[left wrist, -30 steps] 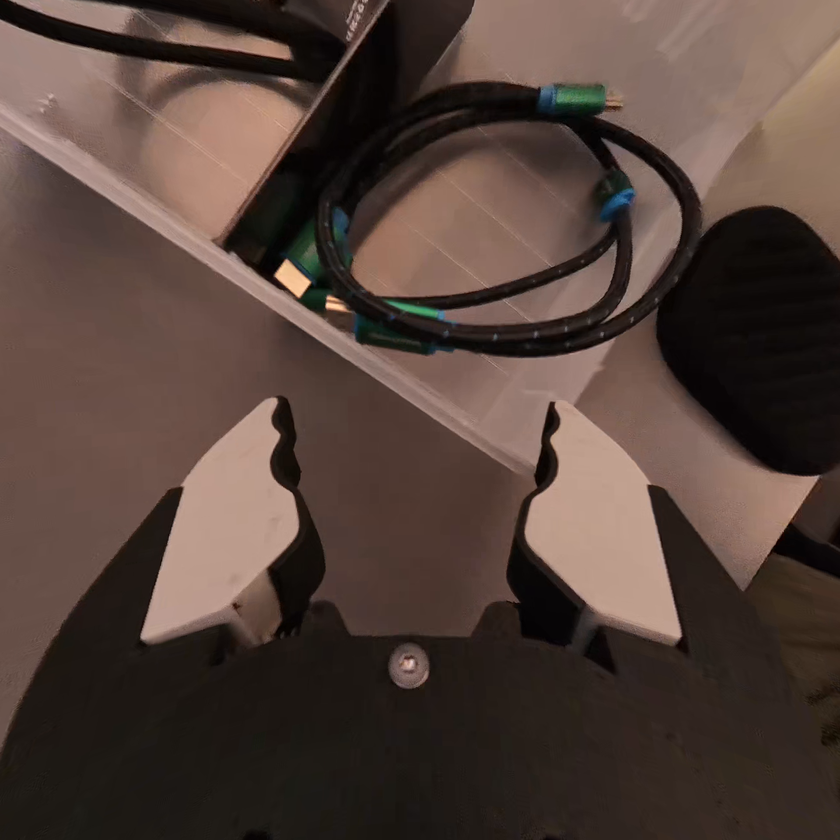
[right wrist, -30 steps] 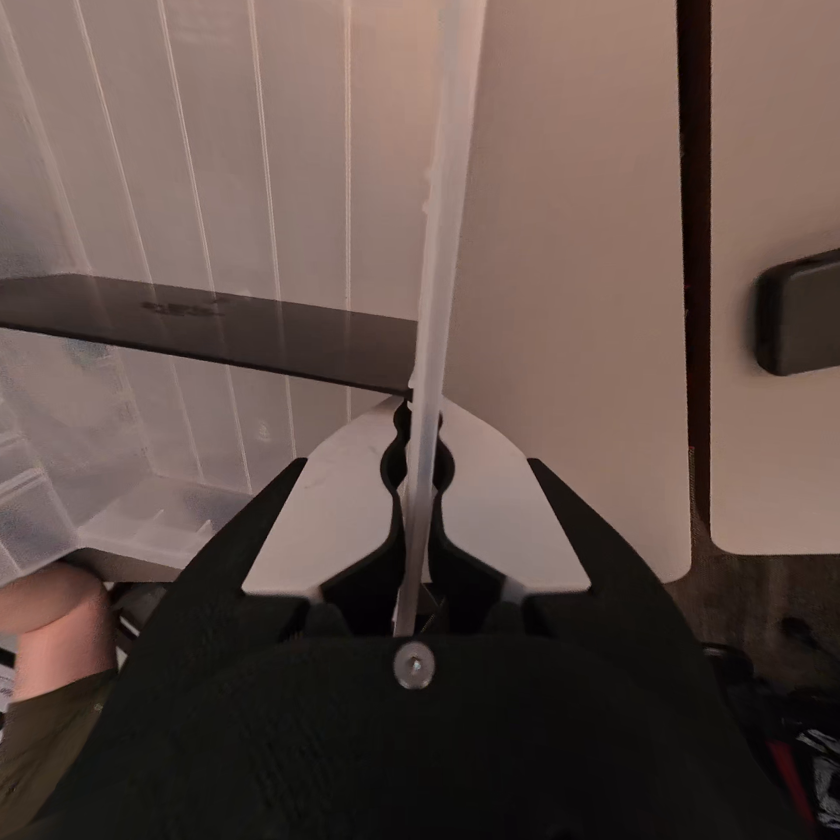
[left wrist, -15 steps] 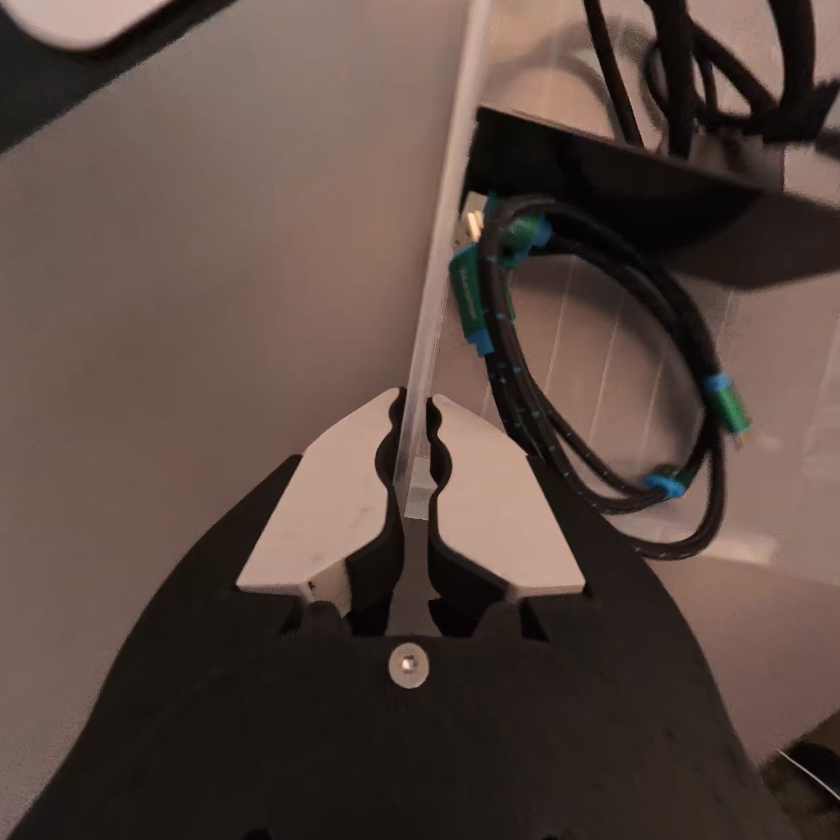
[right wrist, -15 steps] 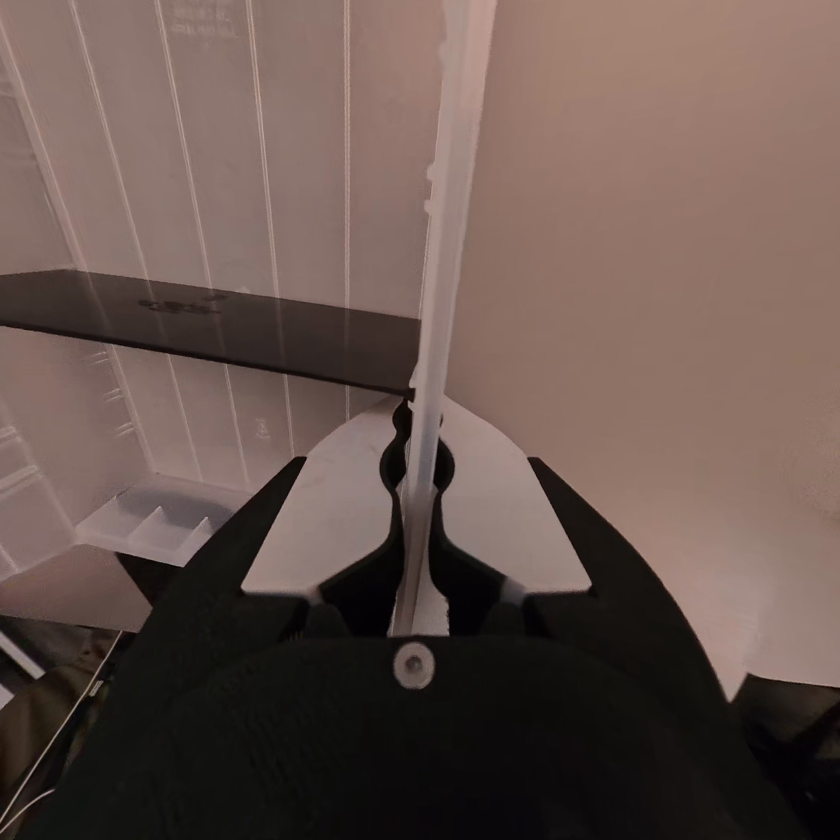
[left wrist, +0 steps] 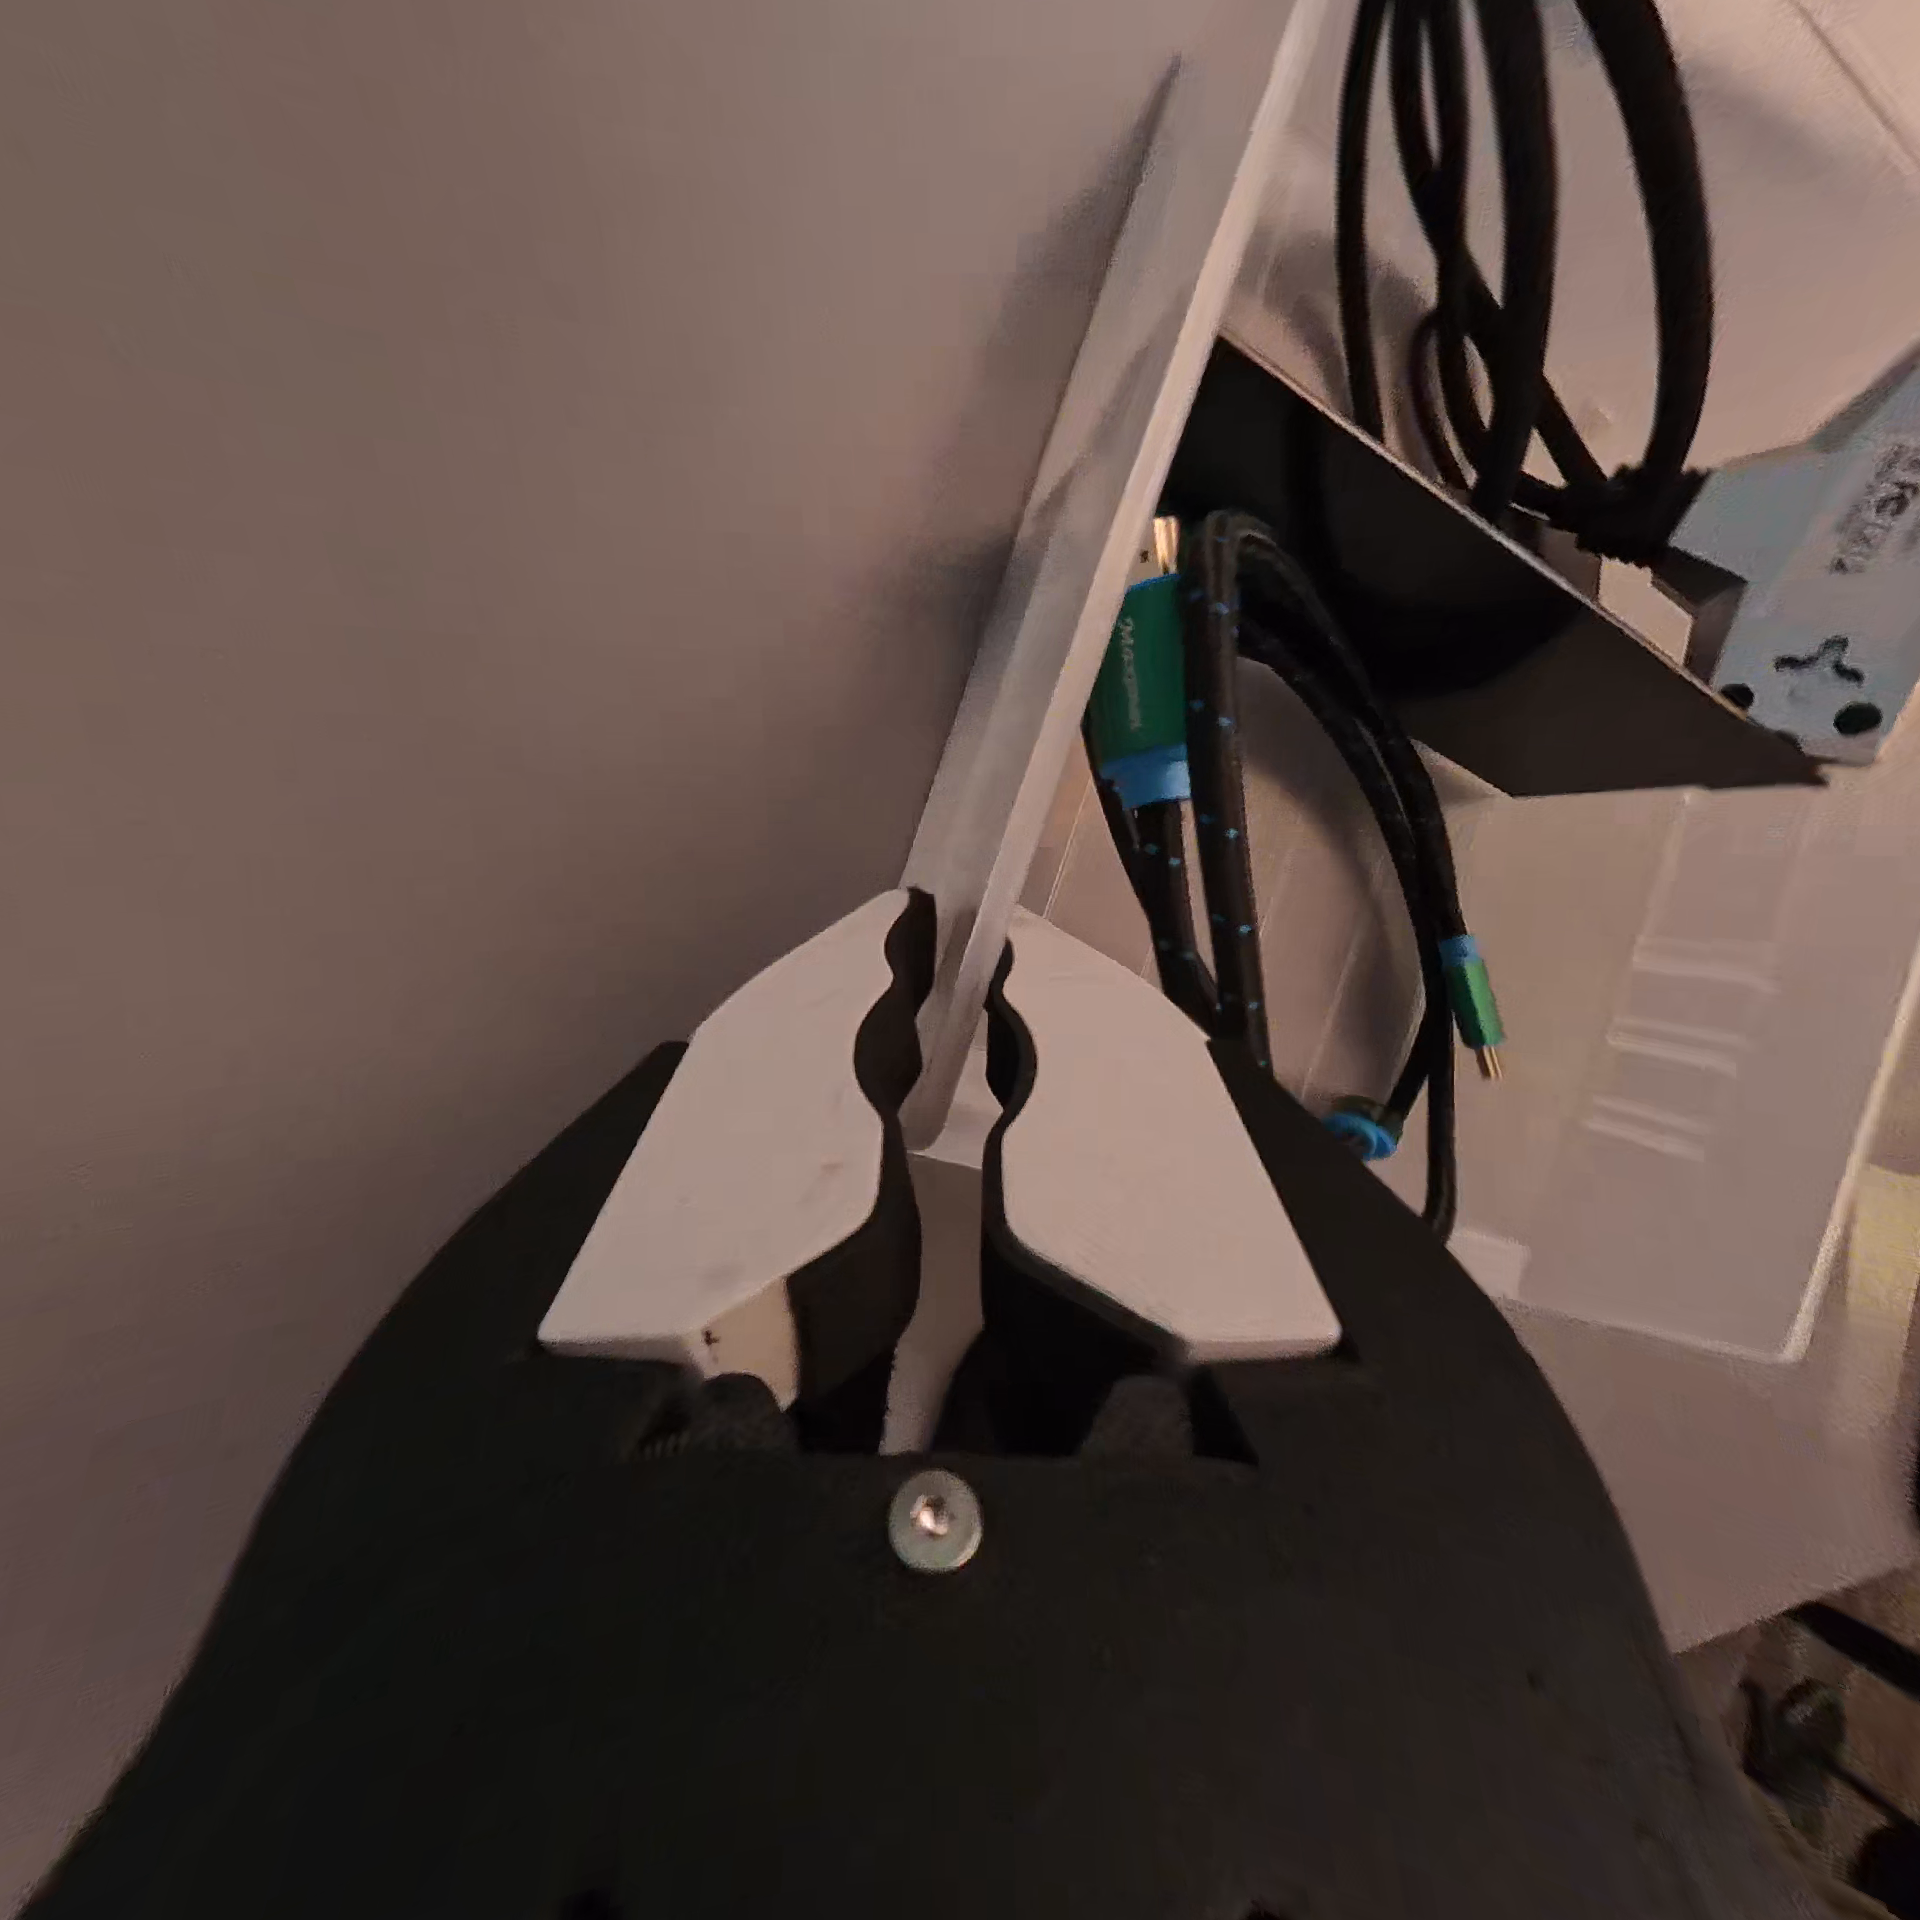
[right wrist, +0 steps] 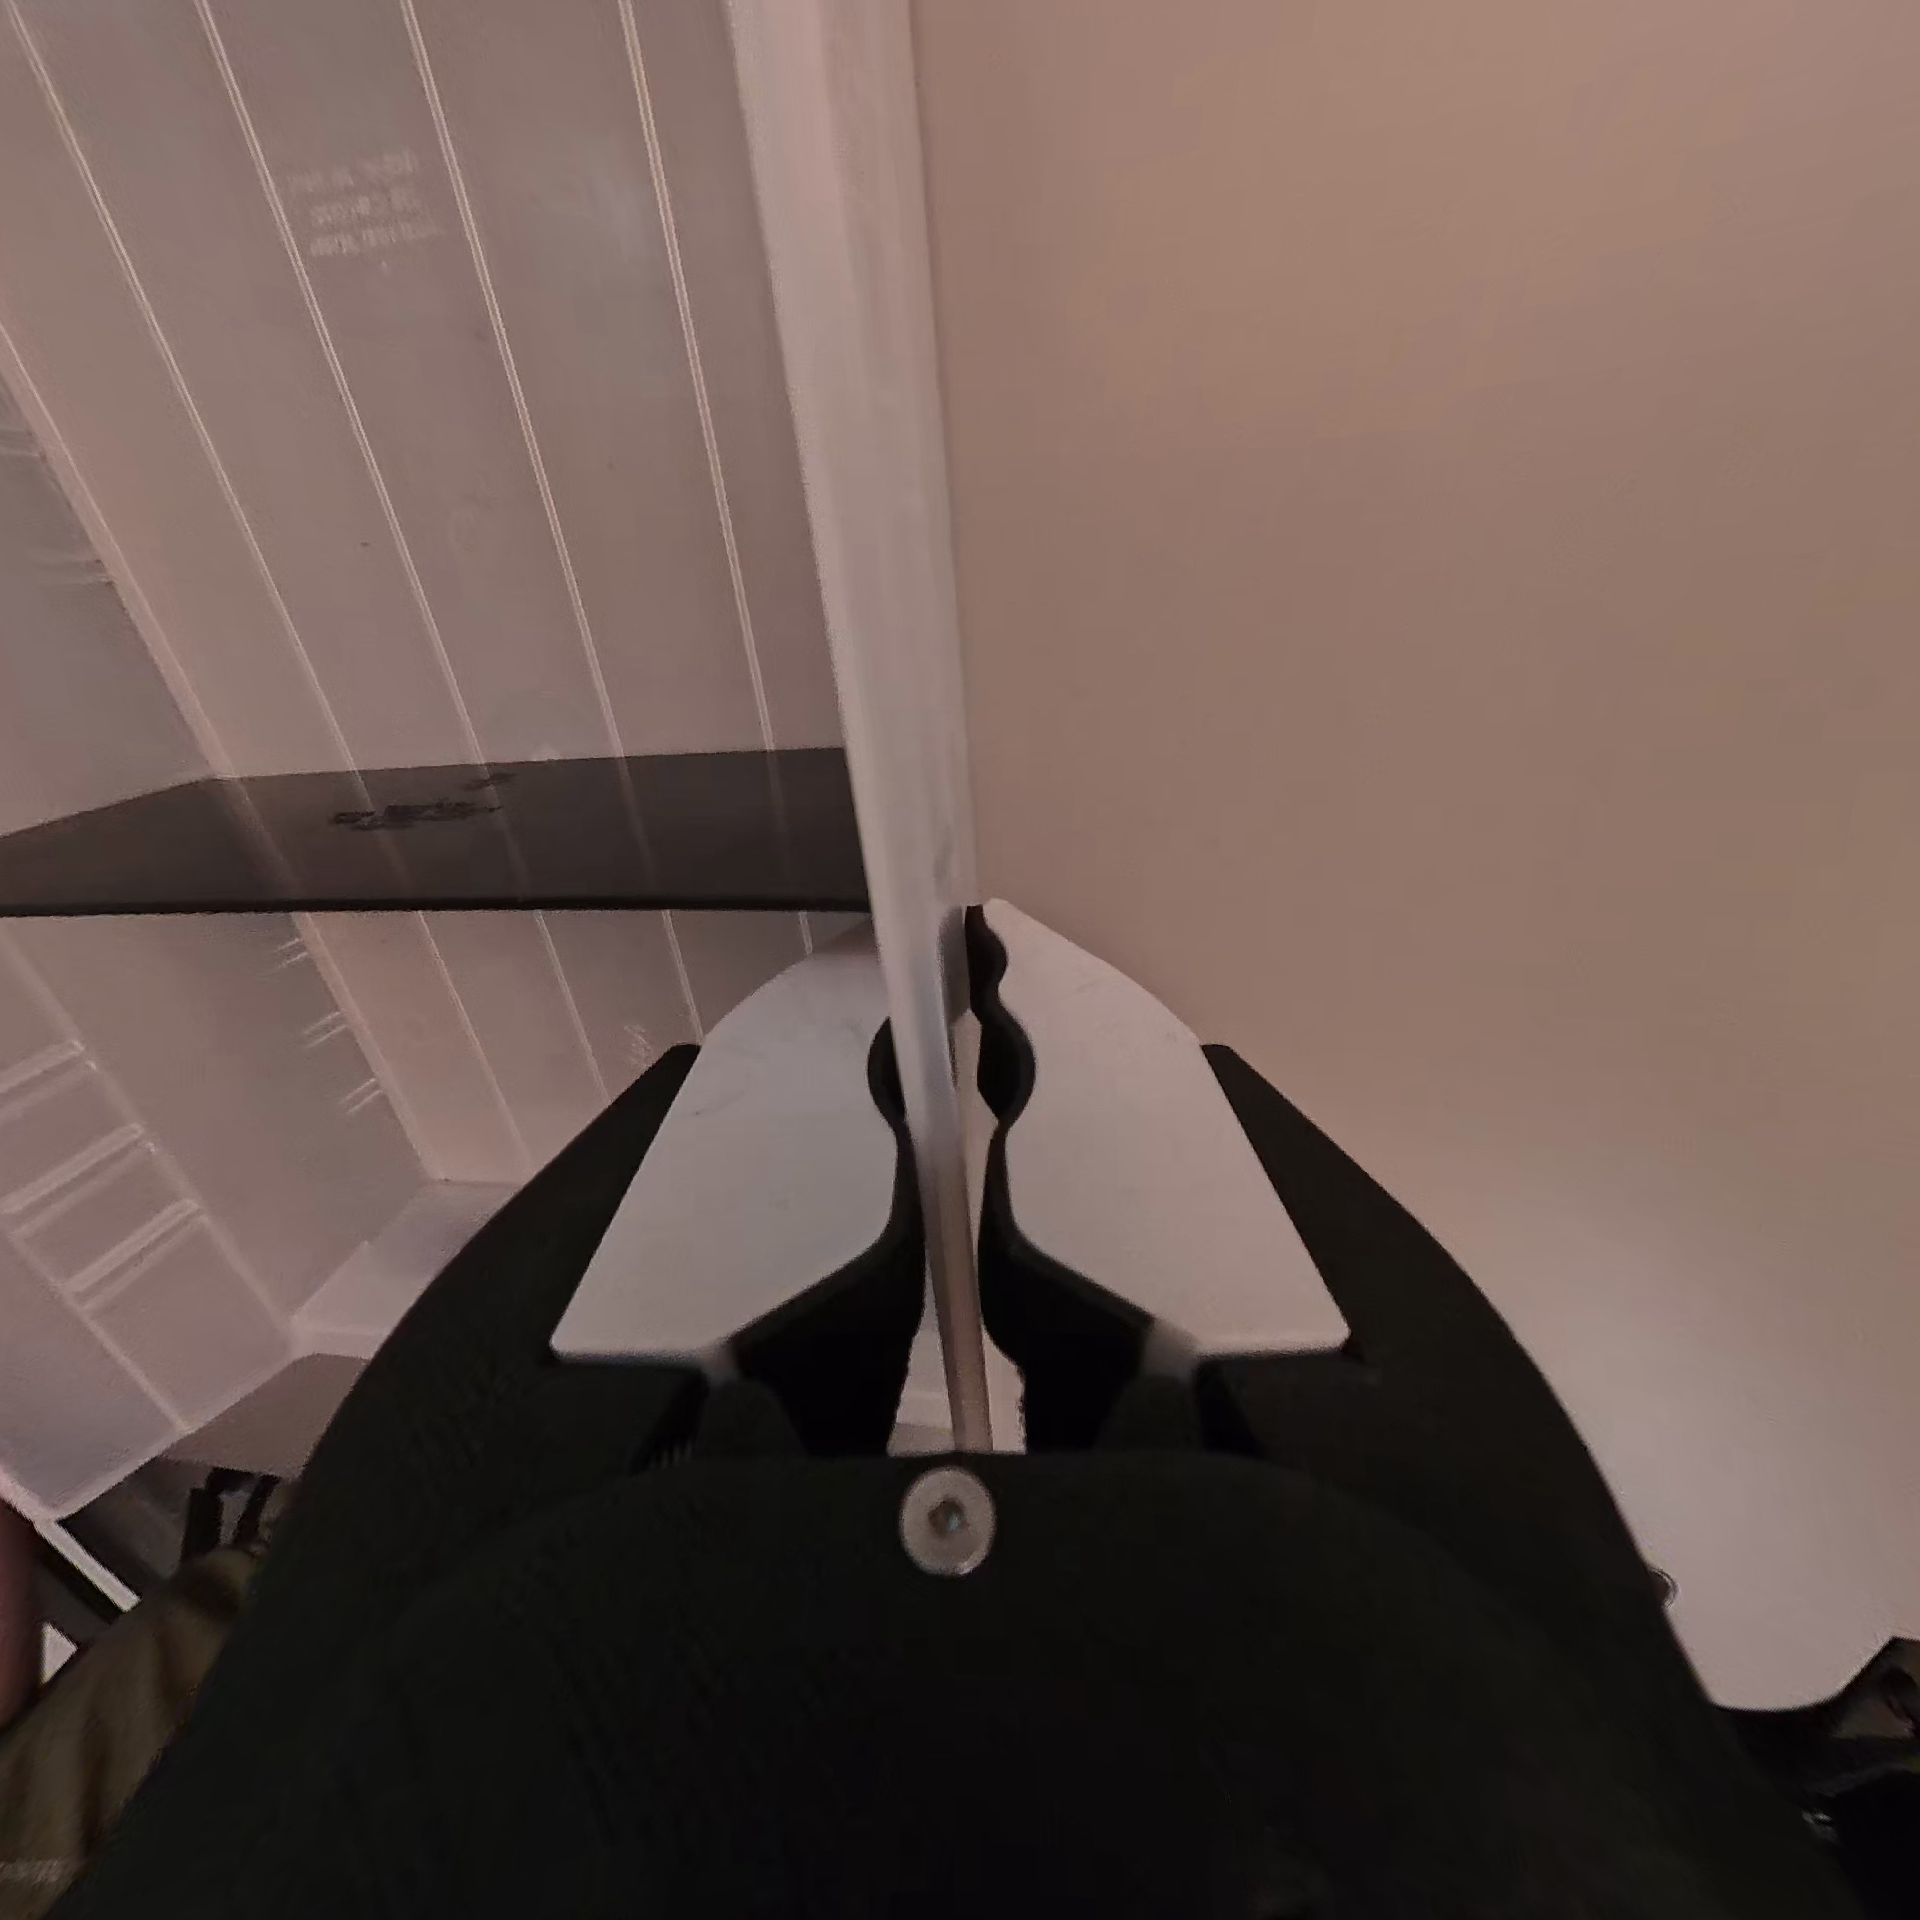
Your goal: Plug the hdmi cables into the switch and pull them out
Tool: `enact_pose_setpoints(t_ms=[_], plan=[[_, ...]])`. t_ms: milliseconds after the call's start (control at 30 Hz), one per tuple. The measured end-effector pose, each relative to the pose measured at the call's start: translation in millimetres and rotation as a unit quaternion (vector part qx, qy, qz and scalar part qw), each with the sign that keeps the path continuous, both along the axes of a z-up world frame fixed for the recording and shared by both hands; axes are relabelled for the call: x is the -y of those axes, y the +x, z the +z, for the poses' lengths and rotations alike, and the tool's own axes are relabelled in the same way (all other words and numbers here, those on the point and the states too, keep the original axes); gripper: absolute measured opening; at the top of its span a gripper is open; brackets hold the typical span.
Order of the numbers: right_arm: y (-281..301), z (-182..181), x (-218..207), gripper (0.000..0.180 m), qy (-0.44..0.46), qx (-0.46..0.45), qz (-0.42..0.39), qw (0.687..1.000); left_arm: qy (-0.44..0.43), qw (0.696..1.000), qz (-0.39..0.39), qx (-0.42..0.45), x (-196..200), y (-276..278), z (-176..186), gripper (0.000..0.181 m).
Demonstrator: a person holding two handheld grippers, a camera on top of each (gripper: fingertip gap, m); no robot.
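My left gripper pinches the clear bin's rim; my right gripper clamps the rim too. Inside the tilted bin, the cables hang coiled against the wall, below the black switch.

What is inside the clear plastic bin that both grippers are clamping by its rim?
Inside the clear plastic bin lie coiled black braided HDMI cables with green plugs, a plain black cable and a dark flat box, apparently the switch. The box hides whatever is beneath it.
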State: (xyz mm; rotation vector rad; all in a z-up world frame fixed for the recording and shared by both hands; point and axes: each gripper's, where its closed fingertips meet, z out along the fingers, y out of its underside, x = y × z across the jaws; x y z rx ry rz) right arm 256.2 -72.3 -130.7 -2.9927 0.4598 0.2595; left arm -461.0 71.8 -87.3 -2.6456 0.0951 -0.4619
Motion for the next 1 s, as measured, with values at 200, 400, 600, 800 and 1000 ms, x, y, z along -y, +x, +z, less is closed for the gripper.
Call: enact_pose_setpoints(t_ms=[200, 400, 600, 800, 1000], plan=[[7, 0, -8, 0.006, -0.001, 0.002, -0.025, 1.000, 0.009, 0.999, 0.005, -0.036, 18, -29, 1, 0.004], [15, 0, -3, 0.006, -0.006, 0.010, -0.024, 1.000, 0.012, 0.999, -0.036, -0.039, 30, -28, 0, 0.005], [20, 0, 6, 0.006, -0.003, 0.012, -0.022, 1.000, 0.013, 1.000, -0.018, -0.010, 32, -32, 0, 0.007], [29, 0, 8, 0.006, 0.004, 0.025, -0.025, 0.999, 0.013, 1.000, -0.008, -0.024, 30, -36, 0, 0.005], [28, 0, 8, 0.005, 0.007, 0.023, -0.004, 1.000, 0.003, 1.000, -0.010, -0.022, 38, -35, 0, 0.005]])
